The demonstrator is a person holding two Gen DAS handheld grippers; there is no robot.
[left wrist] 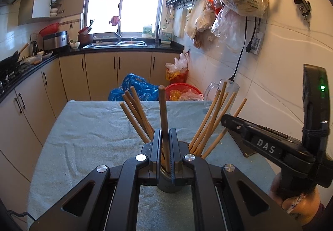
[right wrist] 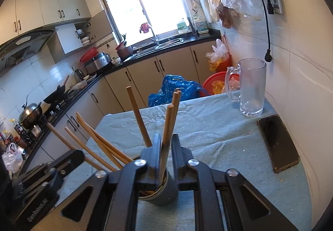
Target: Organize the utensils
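A grey cylindrical utensil holder [left wrist: 166, 186] stands on a table covered with a pale blue-green cloth [left wrist: 89, 131], near its front edge, with light wooden chopsticks [left wrist: 210, 120] fanning out of it to both sides. The left gripper [left wrist: 165, 147] has its jaws clamped on one darker chopstick [left wrist: 163, 114] that stands nearly upright above the holder. The right gripper [right wrist: 166, 155] hangs over the same holder with its jaws slightly apart; a chopstick [right wrist: 167, 125] rises between them, leaning on the left jaw. Only the right wrist view shows the whole clear glass mug [right wrist: 250, 87] at the table's far right corner and a black phone [right wrist: 277, 142] along the right edge. Beyond the table lies a tiled kitchen with beige cabinets [left wrist: 100, 73], a sink [left wrist: 116, 43] and a bright window [left wrist: 124, 0].
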